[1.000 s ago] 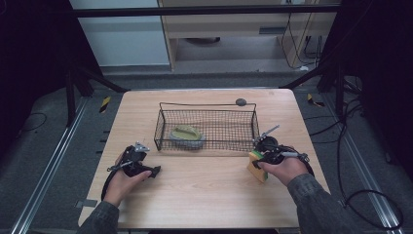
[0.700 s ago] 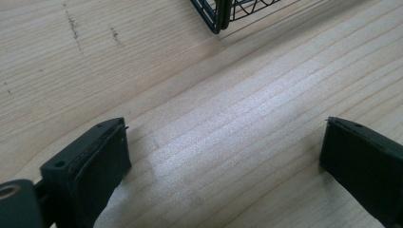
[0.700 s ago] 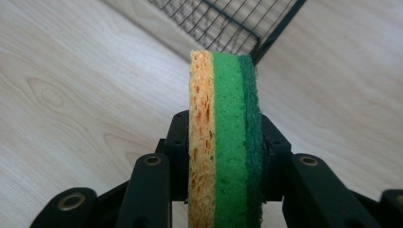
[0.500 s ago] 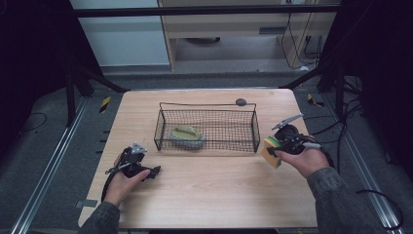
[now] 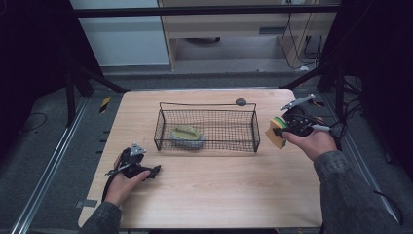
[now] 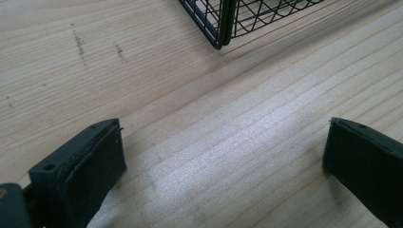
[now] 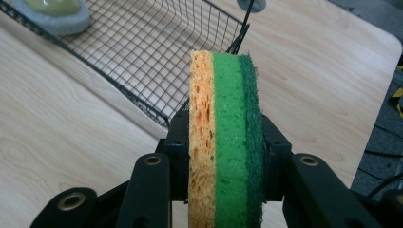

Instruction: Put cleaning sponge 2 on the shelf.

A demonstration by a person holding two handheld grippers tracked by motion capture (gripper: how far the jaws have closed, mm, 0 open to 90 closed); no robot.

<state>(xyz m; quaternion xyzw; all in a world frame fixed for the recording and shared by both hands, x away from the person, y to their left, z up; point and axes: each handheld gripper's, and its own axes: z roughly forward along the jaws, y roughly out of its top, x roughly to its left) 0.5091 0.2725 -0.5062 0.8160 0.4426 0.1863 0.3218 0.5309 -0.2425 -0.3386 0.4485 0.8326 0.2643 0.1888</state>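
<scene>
Sponge (image 7: 223, 142) sits clamped upright between the 2 jaws of my right gripper (image 7: 223, 156), pinched across its flat faces so its 3 layers stand on edge toward the camera: pale orange cellulose on the left, bright green in the middle, dark green scouring pad on the right. In the high view the right gripper (image 5: 287, 127) hangs at centre right of the frame, just outside the short right end of the wire basket (image 5: 255, 127), with the sponge (image 5: 275, 132) on the side facing that end wall. The move I judge comes next turns on this: the basket opening lies to the left of the sponge in the high view, and to the upper left in the right gripper view, where its rim (image 7: 209, 95) passes just behind the sponge. The basket's long axis runs left to right across the table (image 5: 209, 195), so I would be entering over a short end.

My left gripper (image 5: 138, 168) rests low at lower left of the high view, in front of the basket's near left corner (image 6: 219, 43), jaws spread wide and holding nothing. My right hand is plainly the nearer to the job.

Inside the basket, toward its left half, lies a grey sponge with a pale green top (image 5: 186, 136).
</scene>
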